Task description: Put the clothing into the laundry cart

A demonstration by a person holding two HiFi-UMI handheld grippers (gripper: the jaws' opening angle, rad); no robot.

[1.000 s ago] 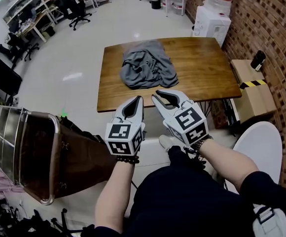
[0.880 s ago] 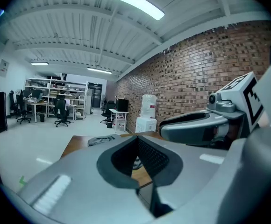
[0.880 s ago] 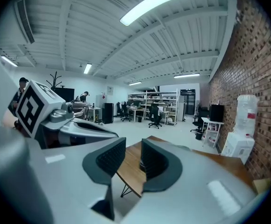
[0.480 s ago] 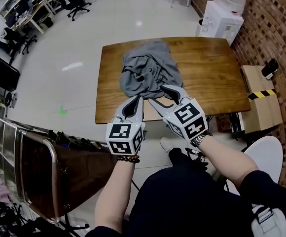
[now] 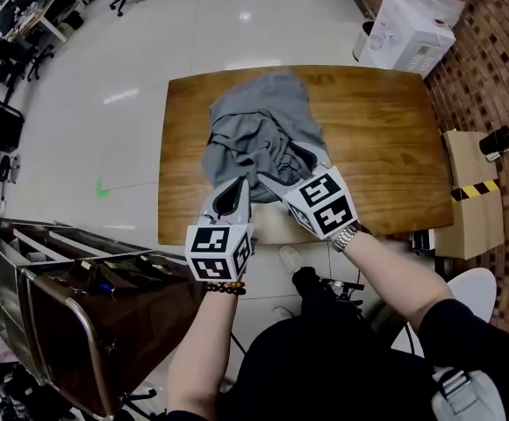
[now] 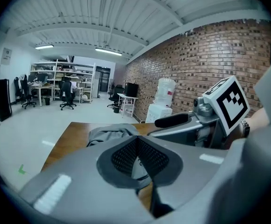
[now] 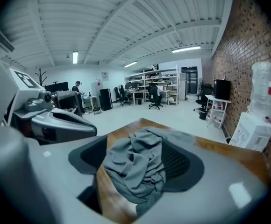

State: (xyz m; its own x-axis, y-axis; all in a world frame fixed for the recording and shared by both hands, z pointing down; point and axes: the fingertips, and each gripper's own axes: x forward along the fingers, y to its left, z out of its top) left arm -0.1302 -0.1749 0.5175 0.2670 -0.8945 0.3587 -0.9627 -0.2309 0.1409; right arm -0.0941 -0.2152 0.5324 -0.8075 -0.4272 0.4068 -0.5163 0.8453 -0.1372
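- Right claw (image 7: 142,160): my jaws are opening. Crumpled folds of the grey shirt (image 5: 256,130) lie between the two pads, but the pads stand clear of the cloth on both sides, so nothing is gripped.
- Left claw (image 6: 136,140): my jaws are closed tip to tip on nothing. It hangs just beside the right claw, at the near edge of the shirt.
- Shirt: a single loose heap on the wooden worktop (image 5: 373,139), left of the middle and reaching from the far side almost to the near edge. No part of it is lifted.
- Laundry cart (image 5: 145,310): a brown bag on a metal frame, standing on the floor to my left, well apart from the worktop and below it.
- Progress: I judge the task to be at its opening step, the reach to the shirt. Nothing has yet been moved to the cart.
- Left to do: close on the cloth, lift the whole heap clear of the worktop, carry it leftward over the cart's rim, and let go.
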